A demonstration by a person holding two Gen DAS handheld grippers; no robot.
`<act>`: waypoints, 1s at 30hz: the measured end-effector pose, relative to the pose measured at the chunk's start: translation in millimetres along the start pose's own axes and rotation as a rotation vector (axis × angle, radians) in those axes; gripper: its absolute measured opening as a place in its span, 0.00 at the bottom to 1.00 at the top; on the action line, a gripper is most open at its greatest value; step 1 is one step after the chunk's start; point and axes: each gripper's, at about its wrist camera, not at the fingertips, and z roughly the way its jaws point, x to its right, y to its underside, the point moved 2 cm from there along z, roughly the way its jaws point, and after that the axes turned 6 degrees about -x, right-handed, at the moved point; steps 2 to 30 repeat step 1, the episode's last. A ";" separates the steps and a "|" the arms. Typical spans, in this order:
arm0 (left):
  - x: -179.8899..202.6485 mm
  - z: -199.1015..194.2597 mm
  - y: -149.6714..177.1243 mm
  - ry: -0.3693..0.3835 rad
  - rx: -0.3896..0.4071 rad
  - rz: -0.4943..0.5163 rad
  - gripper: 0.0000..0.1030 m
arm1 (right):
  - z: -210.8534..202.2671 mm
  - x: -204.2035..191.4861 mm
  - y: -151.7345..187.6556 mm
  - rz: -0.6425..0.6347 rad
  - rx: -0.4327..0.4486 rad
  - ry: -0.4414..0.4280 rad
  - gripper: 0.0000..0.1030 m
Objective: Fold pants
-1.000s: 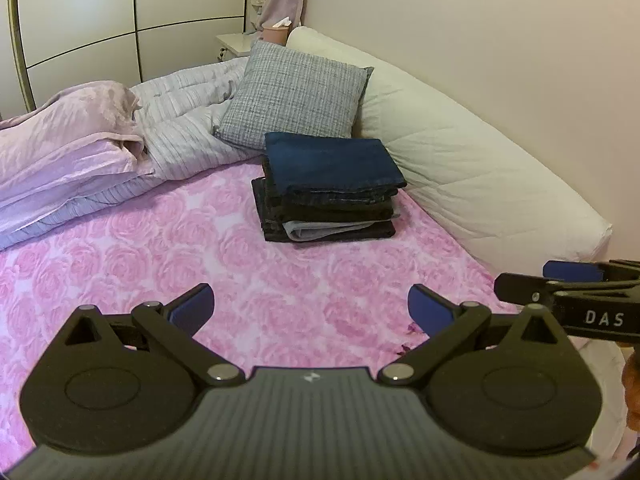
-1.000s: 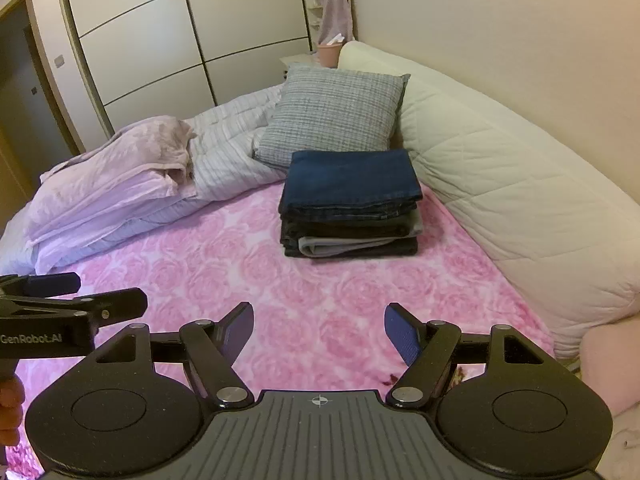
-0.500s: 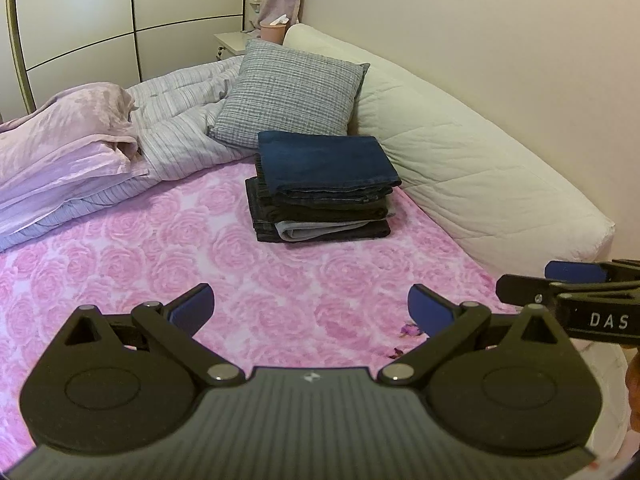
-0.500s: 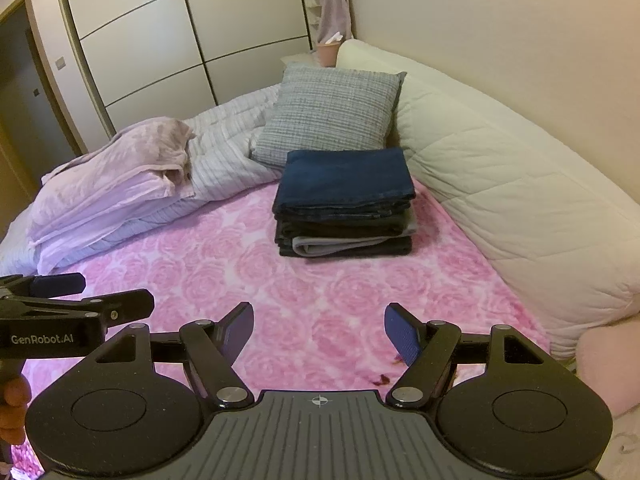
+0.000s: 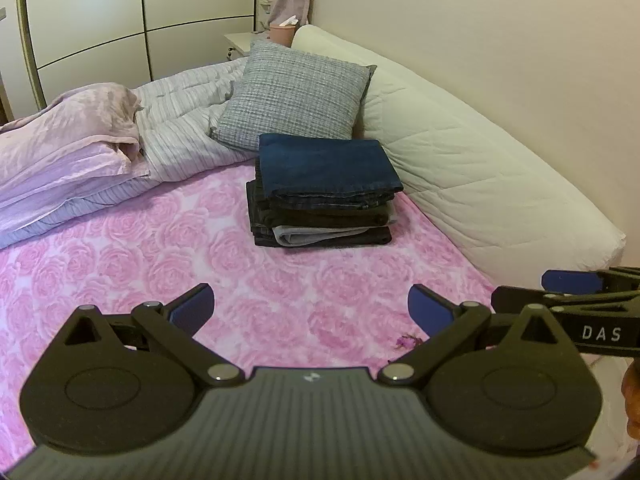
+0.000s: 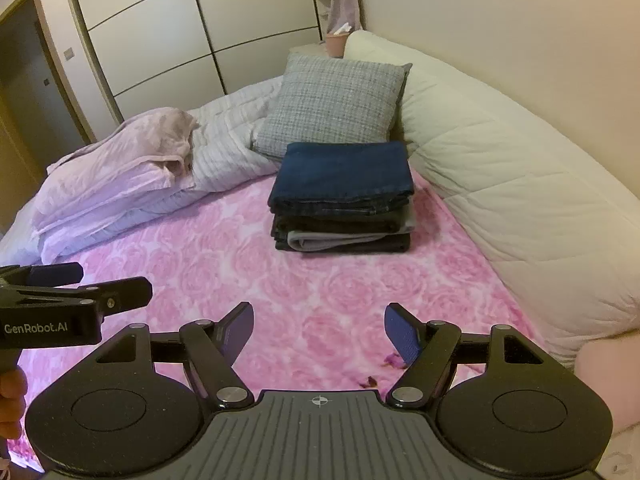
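Left gripper (image 5: 310, 310) spread wide and empty above pink rose-print bedspread (image 5: 120, 256), stack of folded pants (image 5: 324, 192) lay ahead, navy jeans on top, grey pillow (image 5: 296, 94) behind, right gripper (image 5: 568, 292) alongside.

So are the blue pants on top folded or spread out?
Folded: the blue pants lie as a neat rectangle atop the stack.

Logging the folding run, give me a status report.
Left gripper open, empty. Right gripper open, empty. Folded pants stack on pink bedspread, untouched. Path clear.
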 end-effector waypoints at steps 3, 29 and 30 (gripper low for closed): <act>2.2 1.1 -0.8 -0.001 0.001 -0.002 0.99 | 0.4 2.1 -0.1 -0.003 0.000 -0.002 0.67; 2.2 1.1 -0.8 -0.001 0.001 -0.002 0.99 | 0.4 2.1 -0.1 -0.003 0.000 -0.002 0.67; 2.2 1.1 -0.8 -0.001 0.001 -0.002 0.99 | 0.4 2.1 -0.1 -0.003 0.000 -0.002 0.67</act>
